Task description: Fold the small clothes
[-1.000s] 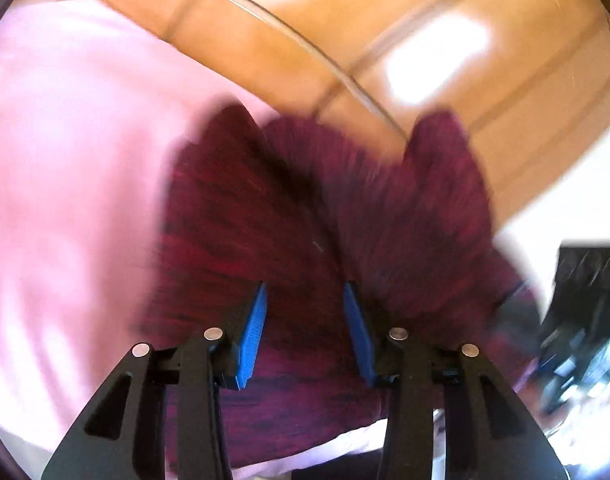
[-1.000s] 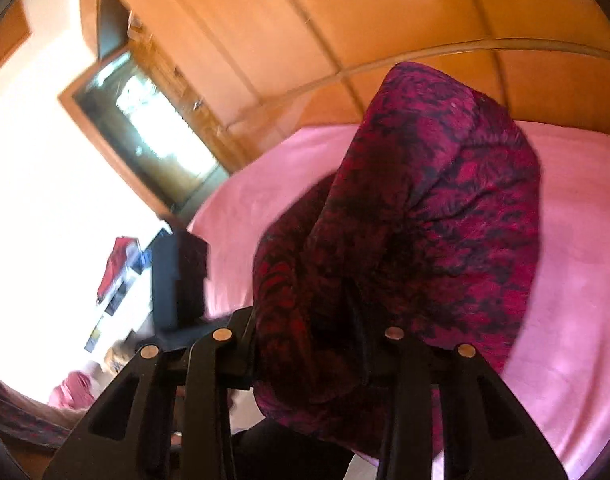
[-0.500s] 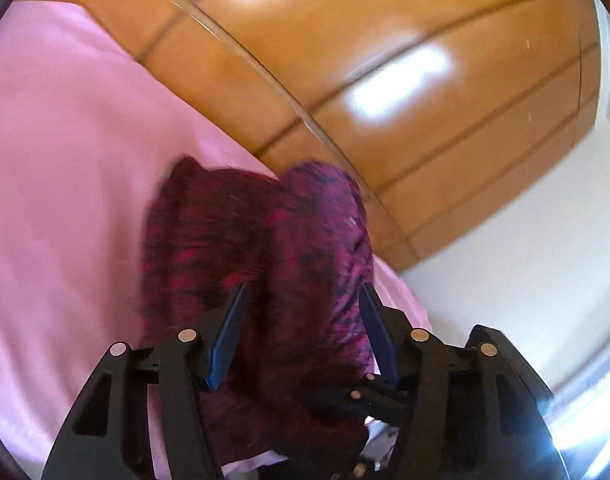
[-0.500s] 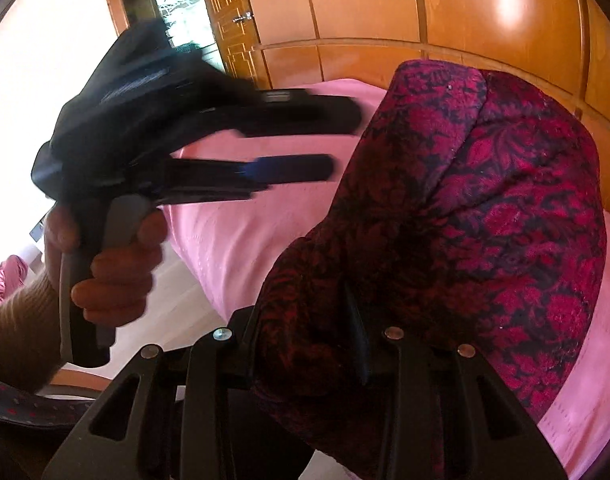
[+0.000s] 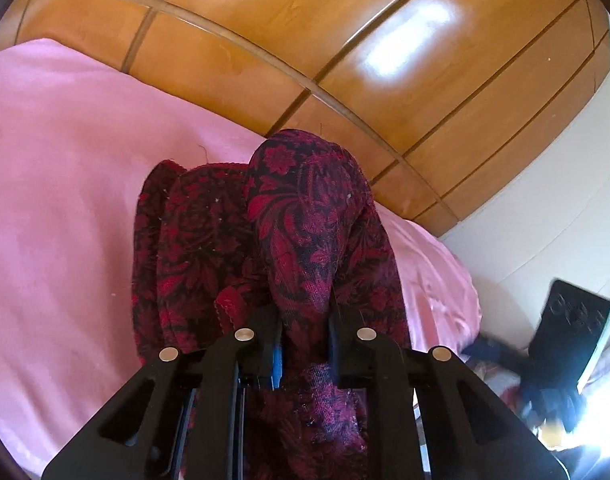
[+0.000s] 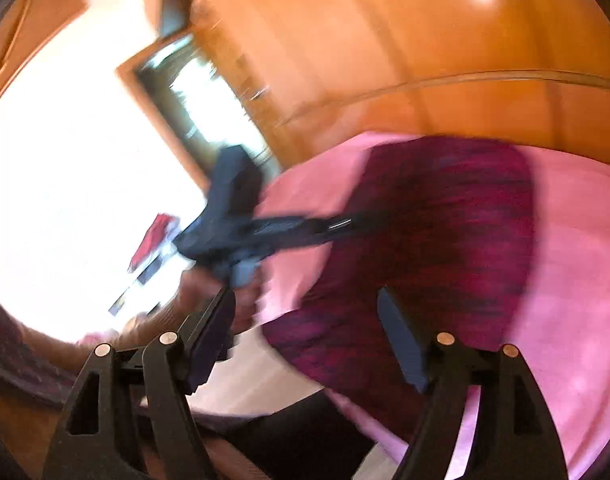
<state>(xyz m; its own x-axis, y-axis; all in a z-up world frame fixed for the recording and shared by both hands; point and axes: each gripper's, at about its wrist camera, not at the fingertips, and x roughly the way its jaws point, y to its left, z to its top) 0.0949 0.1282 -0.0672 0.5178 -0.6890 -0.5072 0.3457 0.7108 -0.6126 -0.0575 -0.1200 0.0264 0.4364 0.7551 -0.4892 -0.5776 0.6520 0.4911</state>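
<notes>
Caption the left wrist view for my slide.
Left gripper closing on a bunched red floral garment over a pink bedsheet, wooden headboard behind.

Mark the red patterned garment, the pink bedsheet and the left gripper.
red patterned garment [image 5: 305, 216]: left wrist view, raised fold.
pink bedsheet [image 5: 65, 184]: left wrist view, bare area.
left gripper [image 5: 303, 344]: left wrist view, between fingertips, closing on the garment.

I find no legible text, label, brand, number or sign in either view; the embossed marks on the black device [image 5: 573, 320] are too blurred for me to read.
</notes>
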